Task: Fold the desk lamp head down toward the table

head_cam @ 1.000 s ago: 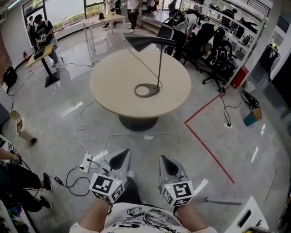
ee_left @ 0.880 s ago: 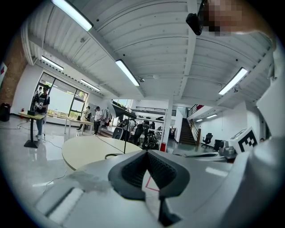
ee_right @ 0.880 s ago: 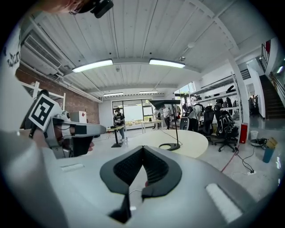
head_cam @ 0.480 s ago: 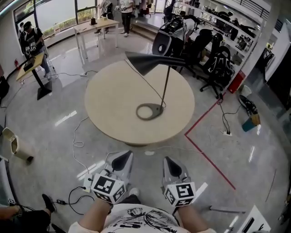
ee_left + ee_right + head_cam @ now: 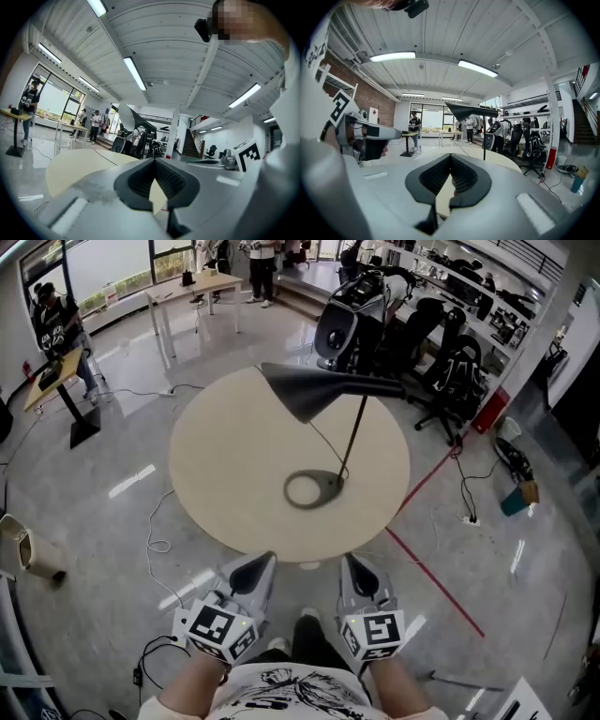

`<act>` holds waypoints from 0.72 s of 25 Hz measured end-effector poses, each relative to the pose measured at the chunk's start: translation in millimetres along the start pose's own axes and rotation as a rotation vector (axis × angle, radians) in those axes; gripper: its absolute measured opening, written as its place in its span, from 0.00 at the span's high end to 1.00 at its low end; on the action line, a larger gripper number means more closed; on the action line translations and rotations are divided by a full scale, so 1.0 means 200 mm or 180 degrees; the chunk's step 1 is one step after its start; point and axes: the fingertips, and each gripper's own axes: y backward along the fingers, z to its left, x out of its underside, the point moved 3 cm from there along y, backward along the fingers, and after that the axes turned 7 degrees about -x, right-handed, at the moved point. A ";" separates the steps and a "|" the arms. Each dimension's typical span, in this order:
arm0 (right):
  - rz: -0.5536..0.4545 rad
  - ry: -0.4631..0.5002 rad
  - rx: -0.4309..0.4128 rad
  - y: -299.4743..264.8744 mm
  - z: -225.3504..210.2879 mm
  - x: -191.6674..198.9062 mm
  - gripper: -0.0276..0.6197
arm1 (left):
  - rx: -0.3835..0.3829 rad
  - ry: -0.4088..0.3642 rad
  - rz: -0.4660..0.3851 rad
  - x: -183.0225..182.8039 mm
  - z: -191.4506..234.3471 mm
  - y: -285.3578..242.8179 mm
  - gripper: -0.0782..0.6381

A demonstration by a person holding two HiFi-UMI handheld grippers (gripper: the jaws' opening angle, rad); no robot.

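A black desk lamp stands on the round beige table. Its ring base lies flat, a thin stem rises from it, and the cone head sits high and level, pointing left. My left gripper and right gripper hang side by side close to my body, short of the table's near edge, both shut with nothing held. The lamp head shows far ahead in the left gripper view beyond the gripper. In the right gripper view the head sits above the gripper.
Black office chairs crowd the back right, and a dark chair stands just behind the table. A red tape line runs across the floor on the right. Cables trail on the left floor. People stand by desks far left.
The table and lamp have come closer and larger in the head view as I walk toward them. Both grippers stay low, shut, in front of my body.
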 end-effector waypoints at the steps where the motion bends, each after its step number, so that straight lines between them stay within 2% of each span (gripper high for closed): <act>1: -0.0008 0.0023 -0.0032 -0.04 -0.01 0.00 0.94 | -0.0026 0.0003 -0.0007 -0.01 0.02 -0.03 0.88; 6: -0.0051 0.0075 -0.0233 -0.26 -0.08 -0.08 0.95 | -0.0184 -0.0078 -0.0083 -0.11 0.13 -0.19 0.88; 12: -0.0135 0.0173 -0.0567 -0.50 -0.17 -0.22 0.95 | -0.0455 -0.0158 -0.0308 -0.30 0.23 -0.36 0.88; 18: -0.0194 0.0047 -0.0699 -0.66 -0.30 -0.35 0.95 | -0.0622 -0.0342 -0.0587 -0.51 0.26 -0.50 0.88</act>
